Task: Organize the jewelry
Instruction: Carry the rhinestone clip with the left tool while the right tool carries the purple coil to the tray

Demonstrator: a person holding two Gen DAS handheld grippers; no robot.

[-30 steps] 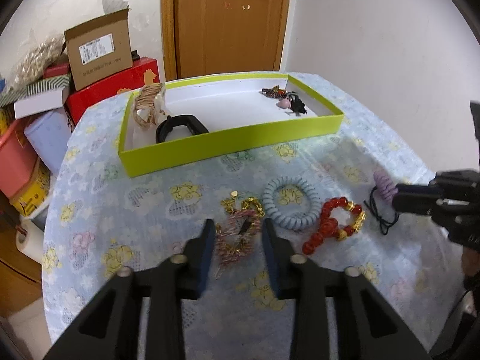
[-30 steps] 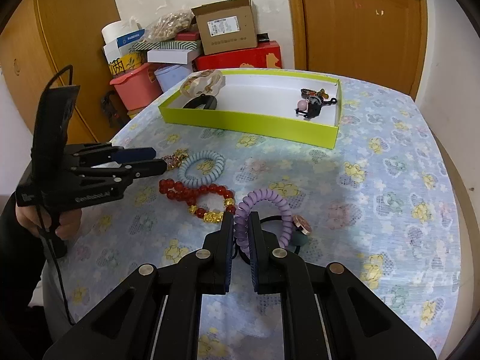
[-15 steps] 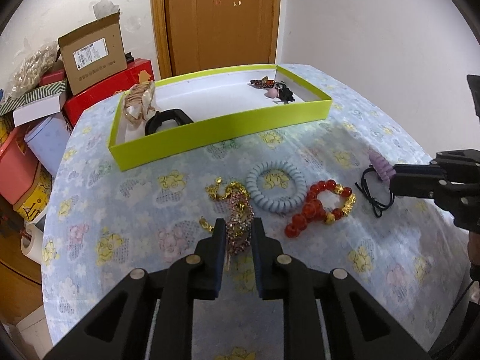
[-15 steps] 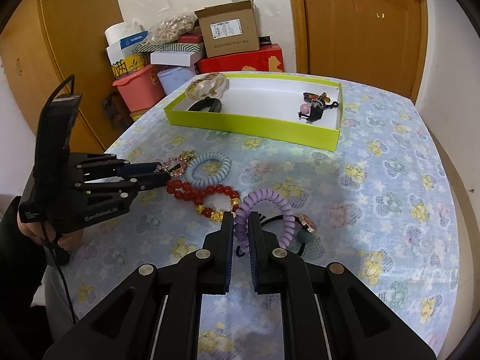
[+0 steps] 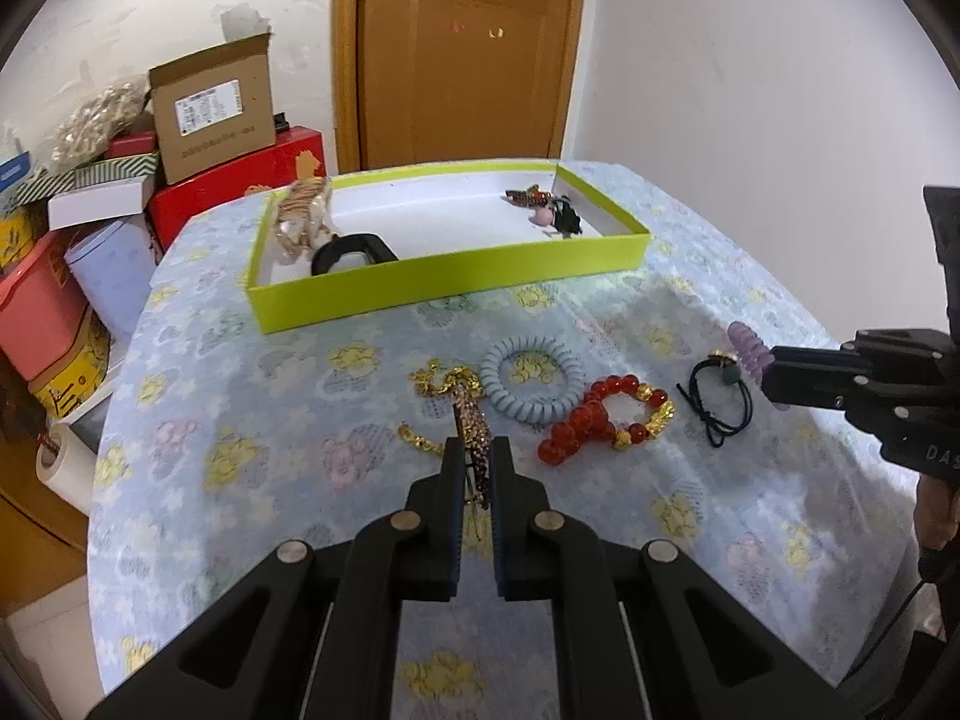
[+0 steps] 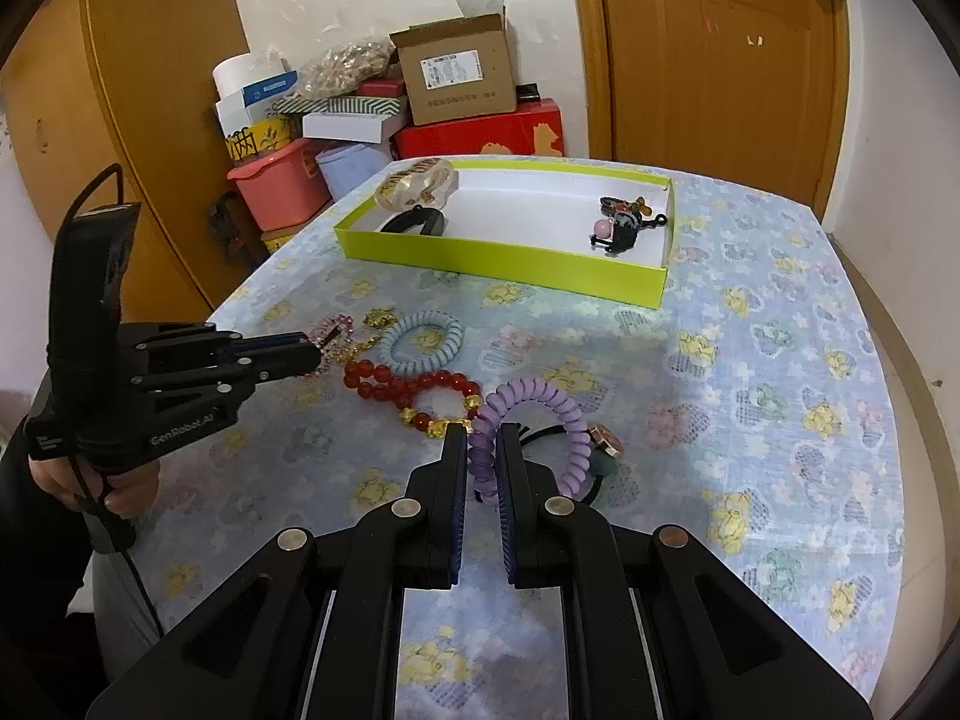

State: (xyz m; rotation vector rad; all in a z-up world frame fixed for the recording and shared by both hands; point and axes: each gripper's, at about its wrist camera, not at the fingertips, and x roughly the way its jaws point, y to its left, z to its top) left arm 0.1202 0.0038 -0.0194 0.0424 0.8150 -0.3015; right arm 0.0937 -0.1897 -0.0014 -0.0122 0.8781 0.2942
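A cardboard box (image 6: 459,68) sits on a red box (image 6: 480,135) — both behind the table (image 6: 780,396). A pink bin (image 6: 279,189) stands left; a door (image 6: 720,60) behind.

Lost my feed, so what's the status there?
Left gripper shut on pink bracelet. Right gripper shut on purple coil. Tray ahead, path open.
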